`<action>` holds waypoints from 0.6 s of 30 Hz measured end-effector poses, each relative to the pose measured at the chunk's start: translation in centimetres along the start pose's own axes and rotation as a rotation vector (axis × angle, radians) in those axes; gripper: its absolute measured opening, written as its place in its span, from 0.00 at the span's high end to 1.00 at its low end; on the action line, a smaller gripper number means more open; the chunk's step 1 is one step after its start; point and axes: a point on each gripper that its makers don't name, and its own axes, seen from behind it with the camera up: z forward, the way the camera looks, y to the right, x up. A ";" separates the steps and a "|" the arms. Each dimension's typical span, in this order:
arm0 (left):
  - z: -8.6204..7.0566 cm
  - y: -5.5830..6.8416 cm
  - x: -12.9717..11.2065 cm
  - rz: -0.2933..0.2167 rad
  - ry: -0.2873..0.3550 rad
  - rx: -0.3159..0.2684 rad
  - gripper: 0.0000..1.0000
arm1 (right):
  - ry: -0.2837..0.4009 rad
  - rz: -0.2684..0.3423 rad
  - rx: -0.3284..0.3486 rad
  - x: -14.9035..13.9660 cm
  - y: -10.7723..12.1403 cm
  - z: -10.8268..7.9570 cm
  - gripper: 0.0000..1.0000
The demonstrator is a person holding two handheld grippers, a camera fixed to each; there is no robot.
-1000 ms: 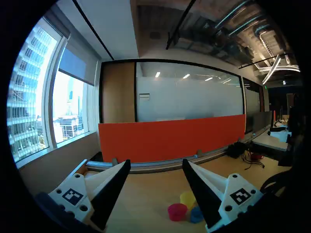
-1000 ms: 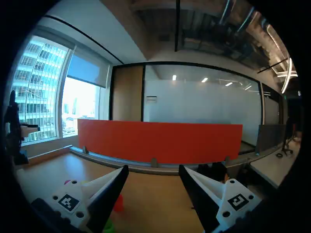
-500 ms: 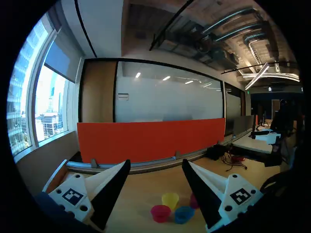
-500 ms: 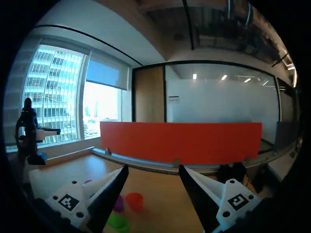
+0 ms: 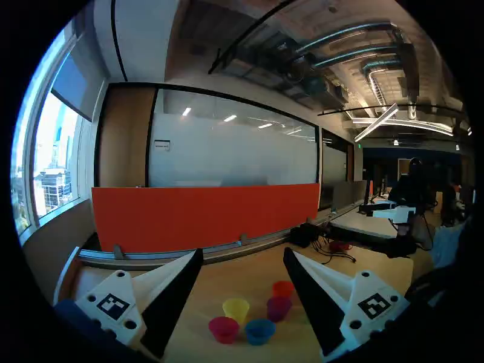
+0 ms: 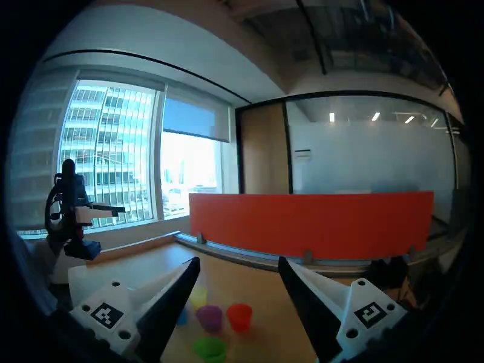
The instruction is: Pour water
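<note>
Several small plastic cups stand clustered on the wooden desk (image 5: 254, 281). In the left gripper view I see a pink cup (image 5: 224, 328), a yellow cup (image 5: 236, 310), a blue cup (image 5: 260, 331), a purple cup (image 5: 279, 307) and a red cup (image 5: 282, 288), low between my left gripper's (image 5: 242, 251) open fingers, which hold nothing. In the right gripper view the yellow cup (image 6: 198, 296), purple cup (image 6: 210, 317), red cup (image 6: 239, 316) and a green cup (image 6: 209, 348) sit below my right gripper (image 6: 238, 260), also open and holding nothing. Both grippers hover above the desk, apart from the cups.
An orange partition (image 5: 206, 215) runs along the desk's far edge, with a metal rail below it. Black cables (image 5: 314, 236) lie at the back right. The other gripper (image 6: 75, 209) is held up at far left in the right gripper view. Windows line the left side.
The left gripper view has swung right and the right gripper view left, so more cups have come into sight between the fingers. Both grippers stay open.
</note>
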 end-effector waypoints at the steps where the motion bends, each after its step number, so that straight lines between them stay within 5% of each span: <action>1: 0.0 0.2 0.0 0.006 -0.004 -0.005 0.02 | -0.005 -0.002 0.010 0.0 -0.2 0.0 0.00; 18: 0.2 3.3 -1.4 0.057 -0.067 -0.140 0.01 | -0.082 -0.031 0.114 -1.2 -2.1 -0.4 0.00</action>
